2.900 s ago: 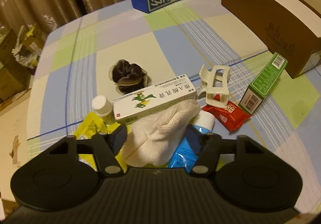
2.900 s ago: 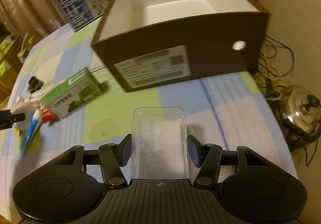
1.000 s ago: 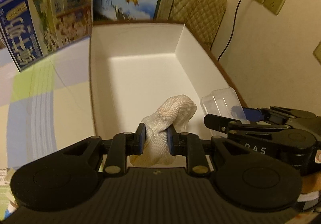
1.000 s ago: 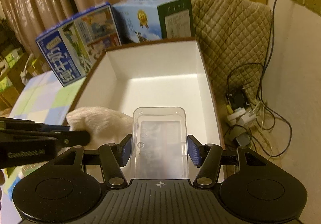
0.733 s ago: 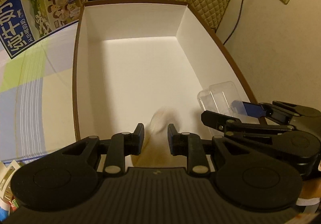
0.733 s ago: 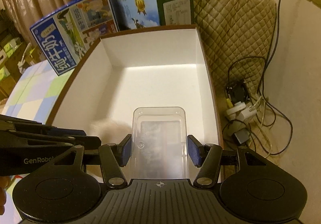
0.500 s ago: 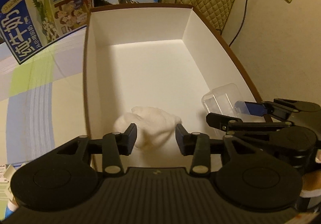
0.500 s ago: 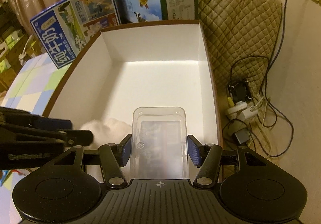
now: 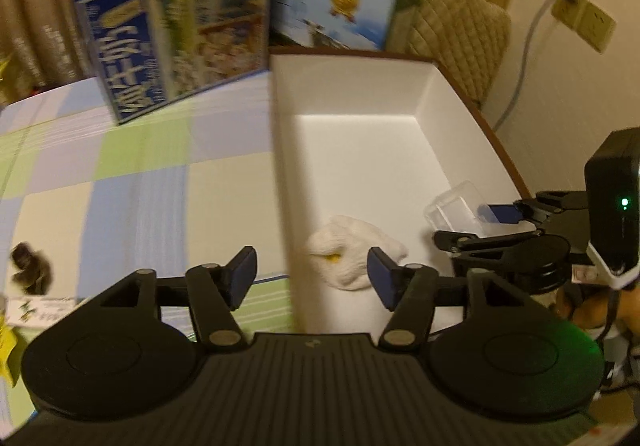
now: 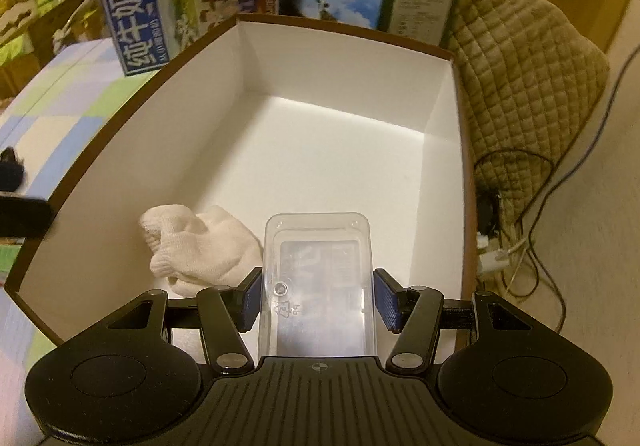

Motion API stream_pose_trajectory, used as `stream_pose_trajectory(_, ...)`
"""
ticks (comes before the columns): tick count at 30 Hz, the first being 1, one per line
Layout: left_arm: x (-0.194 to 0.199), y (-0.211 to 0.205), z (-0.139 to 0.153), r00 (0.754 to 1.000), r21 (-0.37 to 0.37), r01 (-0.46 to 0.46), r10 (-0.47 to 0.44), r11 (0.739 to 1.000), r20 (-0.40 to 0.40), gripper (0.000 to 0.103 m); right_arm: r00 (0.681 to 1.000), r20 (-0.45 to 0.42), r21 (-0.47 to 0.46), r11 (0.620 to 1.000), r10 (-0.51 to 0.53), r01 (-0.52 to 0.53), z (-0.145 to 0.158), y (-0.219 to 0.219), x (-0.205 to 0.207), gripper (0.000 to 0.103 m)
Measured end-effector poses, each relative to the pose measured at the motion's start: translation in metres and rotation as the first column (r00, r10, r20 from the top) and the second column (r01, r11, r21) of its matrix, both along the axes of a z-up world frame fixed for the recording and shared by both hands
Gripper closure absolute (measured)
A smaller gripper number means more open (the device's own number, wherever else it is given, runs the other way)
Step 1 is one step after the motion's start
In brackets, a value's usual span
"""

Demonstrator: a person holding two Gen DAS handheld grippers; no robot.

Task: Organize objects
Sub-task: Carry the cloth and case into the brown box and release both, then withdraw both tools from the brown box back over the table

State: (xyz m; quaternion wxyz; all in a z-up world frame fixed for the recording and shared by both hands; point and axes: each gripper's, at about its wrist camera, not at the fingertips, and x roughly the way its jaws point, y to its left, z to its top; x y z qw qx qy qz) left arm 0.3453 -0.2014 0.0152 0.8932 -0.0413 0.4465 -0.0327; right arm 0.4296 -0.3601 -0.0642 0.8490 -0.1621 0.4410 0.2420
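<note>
Left gripper (image 9: 312, 278) gapes empty; right gripper (image 10: 320, 300) clamps clear case (image 10: 318, 286) beside sock (image 10: 200, 246).

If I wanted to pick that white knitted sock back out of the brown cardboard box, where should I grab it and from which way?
Grip the white knitted sock at its raised, bunched middle, coming straight down from above. It lies crumpled on the floor of the brown cardboard box, close to the left wall, so a sideways approach looks blocked. The soft folds should pinch easily between the open left hand-held gripper.

"纯牛奶" and "1956" on blue milk carton (image 10: 188, 2)
</note>
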Motion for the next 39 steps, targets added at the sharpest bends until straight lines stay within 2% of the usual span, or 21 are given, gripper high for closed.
stream_pose_trajectory(4,-0.018,0.029,0.006,0.997,0.012,-0.079,0.079,0.997,0.017,0.036,1.000,0.001,0.018,1.000,0.006,-0.006,0.000,-0.003,0.001,0.048)
stream_pose_trajectory(9,-0.043,0.064,0.007,0.985,0.026,-0.171,0.170,0.985,0.024,0.032,1.000,-0.007,0.079,0.997,-0.010,0.010,0.008,-0.011,-0.001,0.041)
stream_pose_trajectory(11,-0.057,0.076,0.006,0.981,0.033,-0.195,0.194,0.980,0.027,0.025,1.000,-0.008,0.118,0.993,-0.016,0.017,0.016,-0.017,-0.007,0.041)
stream_pose_trajectory(15,-0.082,0.099,0.000,0.974,0.040,-0.225,0.225,0.973,0.011,0.025,0.998,-0.021,0.199,0.978,-0.051,0.054,0.032,-0.030,-0.027,0.040)
stream_pose_trajectory(23,-0.112,0.134,-0.018,0.976,0.038,-0.213,0.215,0.976,-0.040,0.025,0.985,-0.043,0.293,0.941,-0.167,0.172,0.052,-0.042,-0.081,0.040)
stream_pose_trajectory(30,-0.132,0.158,-0.020,0.987,0.034,-0.157,0.159,0.987,-0.037,0.023,0.964,-0.062,0.313,0.912,-0.257,0.263,0.061,-0.037,-0.128,0.040)
stream_pose_trajectory(39,-0.148,0.201,-0.019,0.989,0.040,-0.141,0.142,0.989,-0.031,0.023,0.947,-0.103,0.314,0.893,-0.306,0.323,0.054,-0.011,-0.168,0.040)
